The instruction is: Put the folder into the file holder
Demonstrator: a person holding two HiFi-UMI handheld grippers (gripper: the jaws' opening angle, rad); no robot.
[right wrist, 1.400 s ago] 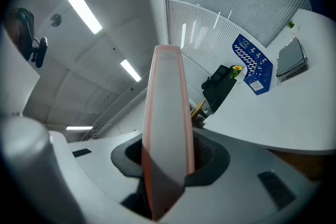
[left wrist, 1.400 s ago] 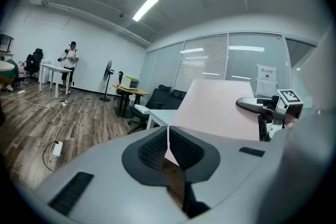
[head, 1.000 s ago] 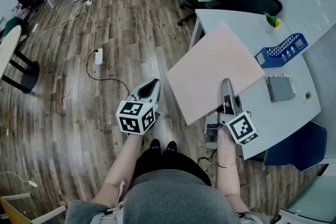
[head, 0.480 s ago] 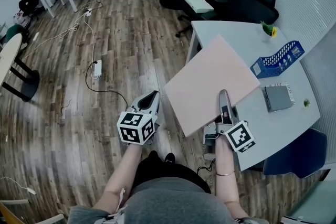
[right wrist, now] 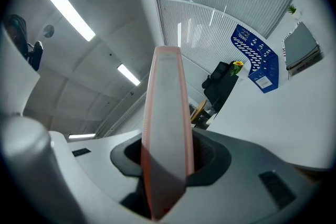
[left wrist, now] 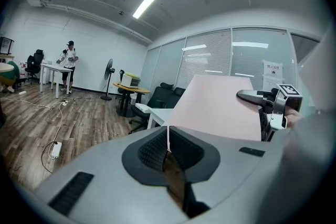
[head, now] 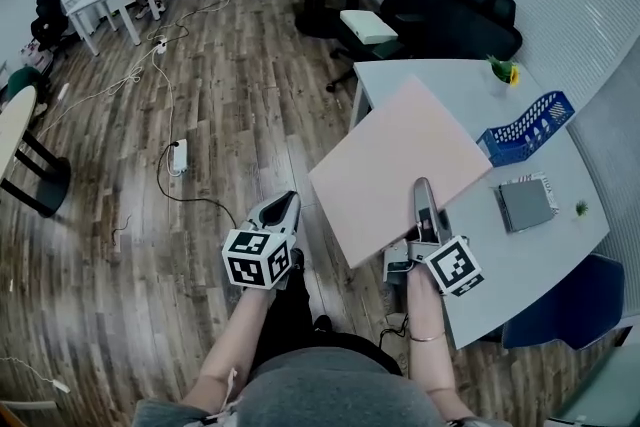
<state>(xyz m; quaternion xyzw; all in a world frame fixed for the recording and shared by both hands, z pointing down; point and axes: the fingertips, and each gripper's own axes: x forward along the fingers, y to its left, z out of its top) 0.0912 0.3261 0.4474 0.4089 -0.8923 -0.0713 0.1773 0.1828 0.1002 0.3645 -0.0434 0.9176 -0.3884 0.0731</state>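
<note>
The wooden floor (head: 200, 65) lies wide open from 9 to 12 o'clock. The white desk (head: 520, 255) fills the 2 o'clock side. The pink folder (head: 400, 165) hangs flat and tilted over the desk's near corner, half of it out over the floor. The blue file holder (head: 525, 130) stands on the desk at 2 o'clock of the folder, well apart, with a gray box (head: 527, 203) near it at 5 o'clock.

The right gripper (head: 421, 187) pinches the folder's near edge. The left gripper (head: 290, 198), at its 9 o'clock, has its fingers pressed together on nothing.

The folder probably needs turning upright, its far edge led toward 2 o'clock into a slot. It should pass above the desk edge and clear of the box.
</note>
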